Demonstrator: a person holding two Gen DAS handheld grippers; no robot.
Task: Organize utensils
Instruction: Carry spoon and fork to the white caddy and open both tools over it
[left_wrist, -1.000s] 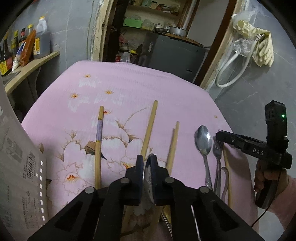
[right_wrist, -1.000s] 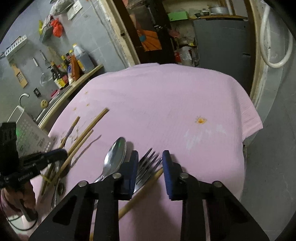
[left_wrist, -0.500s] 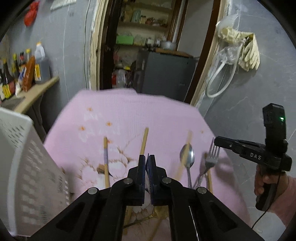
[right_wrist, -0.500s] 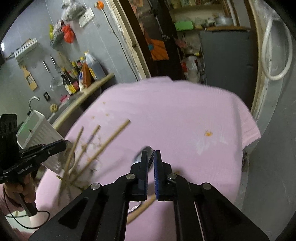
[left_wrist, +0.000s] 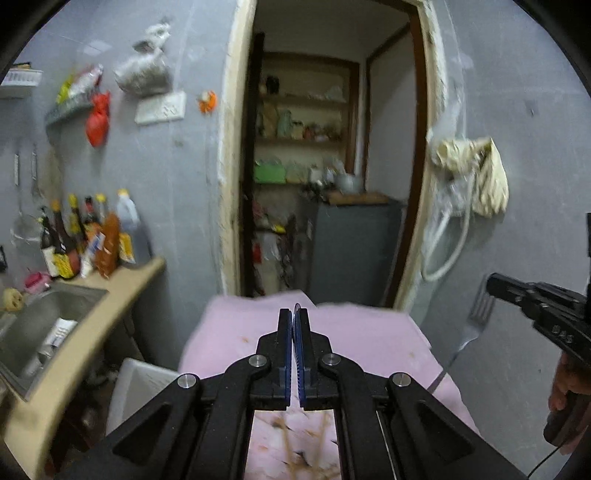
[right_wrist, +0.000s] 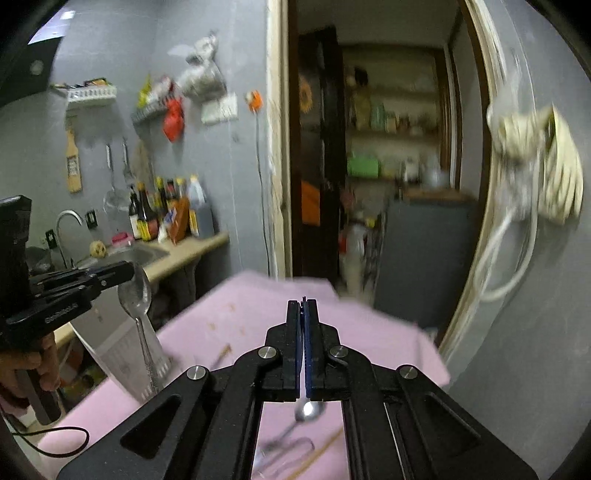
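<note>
Bottles (left_wrist: 85, 236) stand in a row far left of the table (left_wrist: 369, 332), on the ledge behind a steel sink (left_wrist: 40, 317). A white perforated basket (left_wrist: 140, 384) sits against the table's left edge, lower than the pink flowered cloth that covers it.

Above the left side of the table, the left gripper (left_wrist: 294, 314) is held up in a hand (right_wrist: 22, 369). Its jaws are pressed narrow on a spoon (right_wrist: 135, 291). From the right wrist view the bowl sits right at the jaw tips and the handle hangs straight down in front of the basket, clear of the cloth. From the gripper's own camera only a thin sliver of metal shows between the blue pads.

Over the table's middle, low under the right wrist camera, a second spoon (right_wrist: 309, 410) lies on the cloth, with blurred metal cutlery just nearer the camera and a chopstick (right_wrist: 321, 450) beside it.

Off the table's right edge, the right gripper (left_wrist: 493, 286) is lifted in the other hand (left_wrist: 565, 380). Its jaws are clamped tight on a fork (left_wrist: 476, 321). The tines sit just under the jaw tips and the handle slants down toward the table's right edge without touching it
</note>
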